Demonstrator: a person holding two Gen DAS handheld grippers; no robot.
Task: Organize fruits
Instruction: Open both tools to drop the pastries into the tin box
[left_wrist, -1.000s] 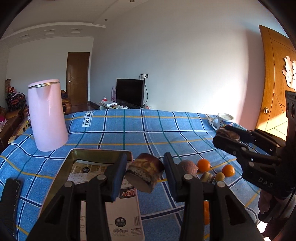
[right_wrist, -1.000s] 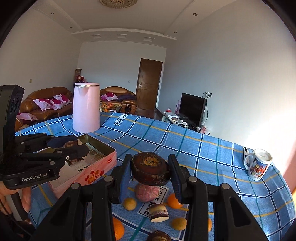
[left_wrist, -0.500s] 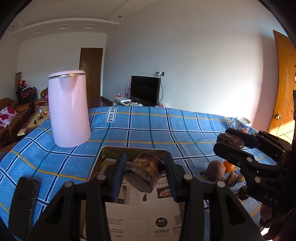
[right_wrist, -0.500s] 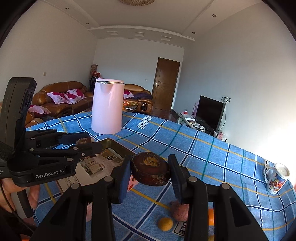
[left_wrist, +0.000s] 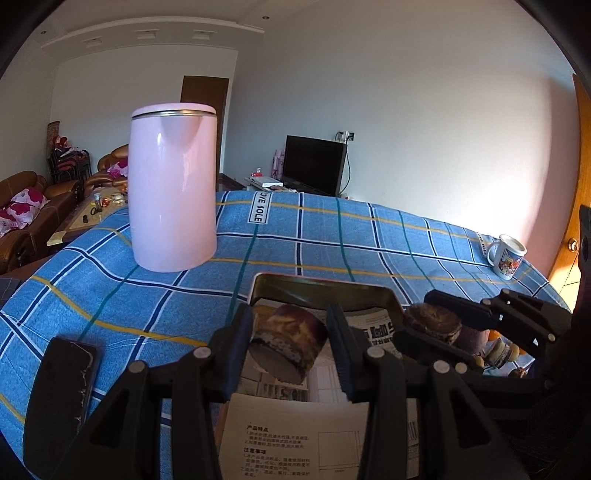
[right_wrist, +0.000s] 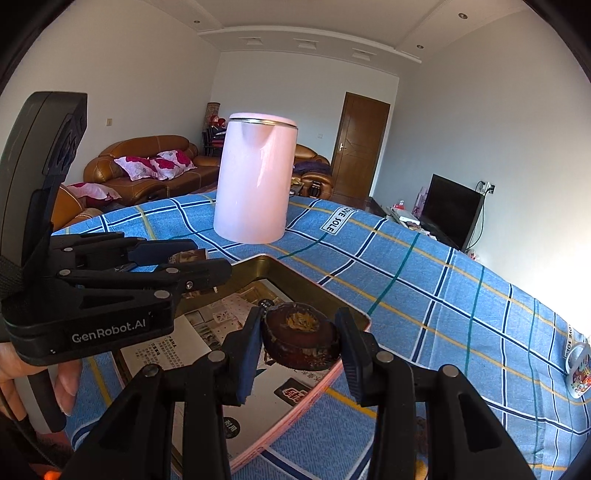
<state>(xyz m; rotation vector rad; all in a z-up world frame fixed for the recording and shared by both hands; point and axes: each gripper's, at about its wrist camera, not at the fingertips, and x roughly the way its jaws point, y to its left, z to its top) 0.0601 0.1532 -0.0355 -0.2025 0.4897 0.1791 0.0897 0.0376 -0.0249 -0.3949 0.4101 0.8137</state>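
Both grippers are clamped on fruit over the tin (right_wrist: 317, 284) on the table: left gripper (left_wrist: 290, 347) holds a cut piece (left_wrist: 288, 349), right gripper (right_wrist: 301, 341) a dark round one (right_wrist: 301, 341).

Fruit lying at the tablecloth's right edge (left_wrist: 502, 352) is largely screened by the right gripper (left_wrist: 432, 325), so its kinds cannot be told. The tin tray (left_wrist: 321, 284) runs off the bottom of the left wrist view, its near edge unseen. Print on the paper lining (right_wrist: 192, 354) is too small to read. A mug (right_wrist: 578, 373) is cut by the right wrist view's rim.
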